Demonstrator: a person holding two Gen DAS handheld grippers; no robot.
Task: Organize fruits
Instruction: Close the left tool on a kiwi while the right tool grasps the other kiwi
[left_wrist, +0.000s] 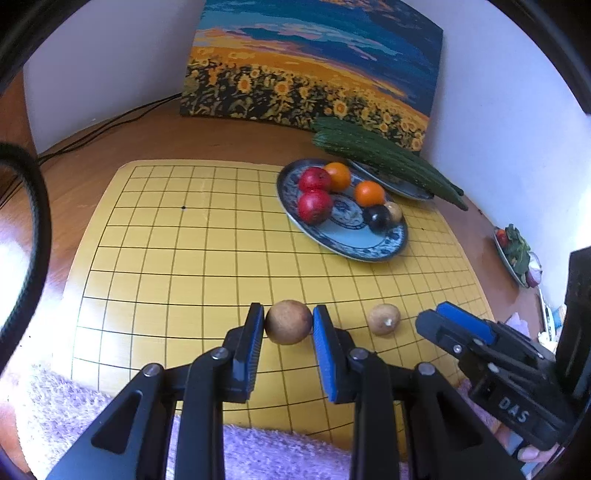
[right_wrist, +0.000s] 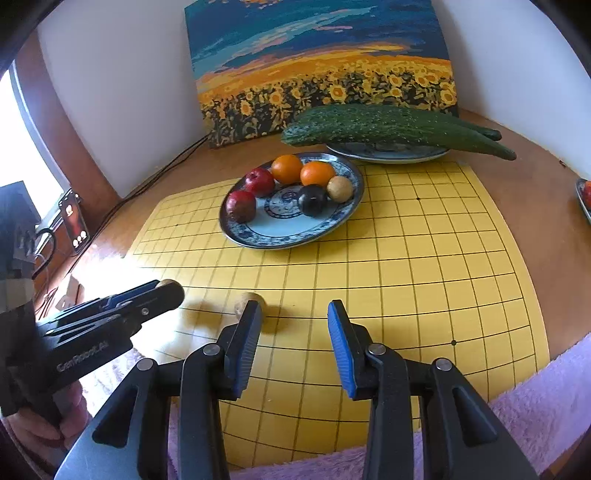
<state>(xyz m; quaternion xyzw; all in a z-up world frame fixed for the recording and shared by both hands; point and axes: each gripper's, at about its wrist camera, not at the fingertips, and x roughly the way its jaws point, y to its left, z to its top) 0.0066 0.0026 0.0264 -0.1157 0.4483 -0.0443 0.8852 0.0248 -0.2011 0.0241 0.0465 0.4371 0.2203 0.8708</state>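
My left gripper (left_wrist: 289, 312) is shut on a round brown fruit (left_wrist: 288, 322) over the near part of the yellow grid board (left_wrist: 184, 258). The right wrist view shows that left gripper (right_wrist: 173, 290) at the left with the fruit (right_wrist: 167, 283) peeking out at its tip. A second brown fruit (left_wrist: 384, 319) lies on the board just to the right, partly hidden behind my right gripper's left finger (right_wrist: 246, 325). My right gripper (right_wrist: 294, 308) is open with nothing between its fingers. A blue-patterned plate (left_wrist: 354, 254) farther back holds red, orange, dark and brown fruits.
Two cucumbers (right_wrist: 399, 127) rest on a second plate (right_wrist: 388, 155) behind, before a sunflower painting (right_wrist: 325, 66) leaning on the wall. A purple towel (right_wrist: 535, 406) lines the near edge. A phone (right_wrist: 75, 221) and cables sit at the left, a small dish (left_wrist: 517, 254) at the right.
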